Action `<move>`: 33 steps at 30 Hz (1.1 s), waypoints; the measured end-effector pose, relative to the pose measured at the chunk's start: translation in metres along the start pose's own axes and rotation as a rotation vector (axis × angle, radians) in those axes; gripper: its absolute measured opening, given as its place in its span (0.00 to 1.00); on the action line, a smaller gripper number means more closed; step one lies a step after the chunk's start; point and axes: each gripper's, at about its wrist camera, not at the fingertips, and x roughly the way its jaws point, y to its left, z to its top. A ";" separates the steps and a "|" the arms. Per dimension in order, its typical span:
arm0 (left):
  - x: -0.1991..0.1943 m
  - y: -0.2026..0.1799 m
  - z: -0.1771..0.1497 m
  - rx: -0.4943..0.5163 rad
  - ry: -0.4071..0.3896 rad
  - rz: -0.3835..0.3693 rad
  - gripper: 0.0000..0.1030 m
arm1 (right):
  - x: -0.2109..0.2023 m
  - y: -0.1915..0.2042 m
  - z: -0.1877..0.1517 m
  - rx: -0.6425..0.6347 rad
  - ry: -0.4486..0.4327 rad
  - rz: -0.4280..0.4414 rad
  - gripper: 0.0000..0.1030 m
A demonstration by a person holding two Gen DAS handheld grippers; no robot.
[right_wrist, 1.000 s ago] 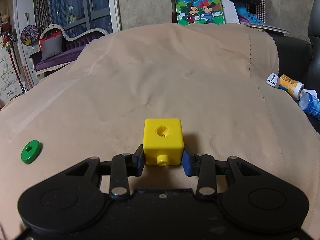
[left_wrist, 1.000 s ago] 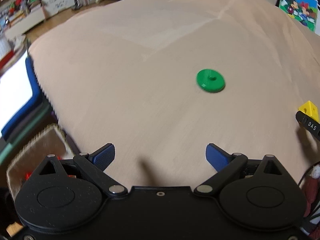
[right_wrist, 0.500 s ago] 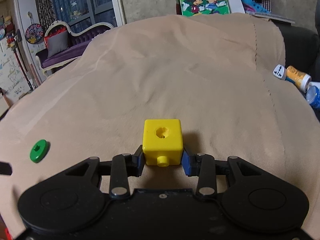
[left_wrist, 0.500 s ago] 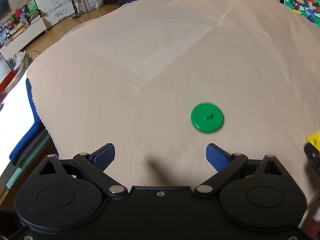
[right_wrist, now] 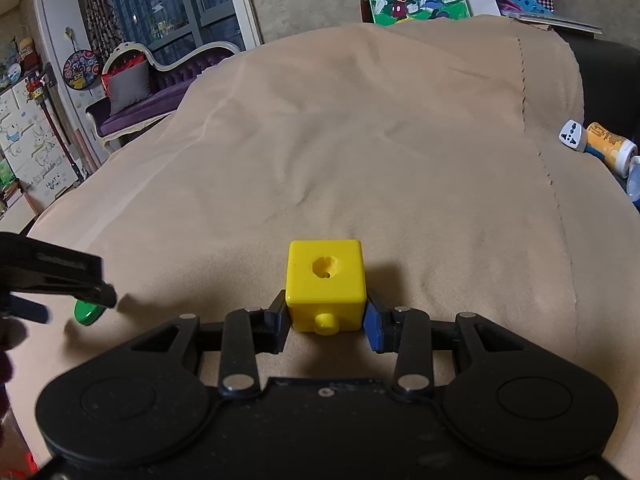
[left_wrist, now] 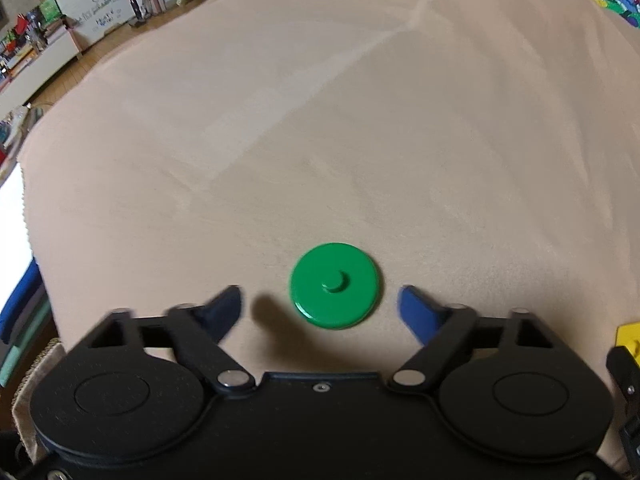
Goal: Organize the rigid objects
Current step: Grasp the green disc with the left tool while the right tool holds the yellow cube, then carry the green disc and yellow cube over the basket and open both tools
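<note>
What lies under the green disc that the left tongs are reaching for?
The green disc lies flat on the beige cloth, between the open left tongs. Whatever is beneath the cloth, or on the disc's underside, is hidden.

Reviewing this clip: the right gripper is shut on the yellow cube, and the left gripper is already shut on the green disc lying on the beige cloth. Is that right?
Not quite. The left gripper is open: in the left wrist view its blue fingers stand apart on either side of the green disc, touching neither edge. The rest holds: the right gripper is shut on the yellow cube, and the disc lies flat on the beige cloth.
</note>
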 end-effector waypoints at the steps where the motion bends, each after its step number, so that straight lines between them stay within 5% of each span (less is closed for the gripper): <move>1: 0.000 0.001 0.001 -0.010 -0.014 -0.011 0.71 | 0.000 -0.001 0.000 0.001 0.000 0.002 0.36; 4: -0.004 0.002 0.004 -0.015 -0.012 -0.090 0.47 | -0.001 0.000 0.000 -0.002 -0.001 0.004 0.36; 18: -0.036 0.012 -0.018 -0.031 -0.007 -0.100 0.46 | -0.021 0.002 0.004 0.035 -0.016 0.074 0.35; 33: -0.085 0.146 -0.097 -0.107 -0.072 -0.006 0.46 | -0.050 0.067 -0.009 -0.084 0.047 0.196 0.35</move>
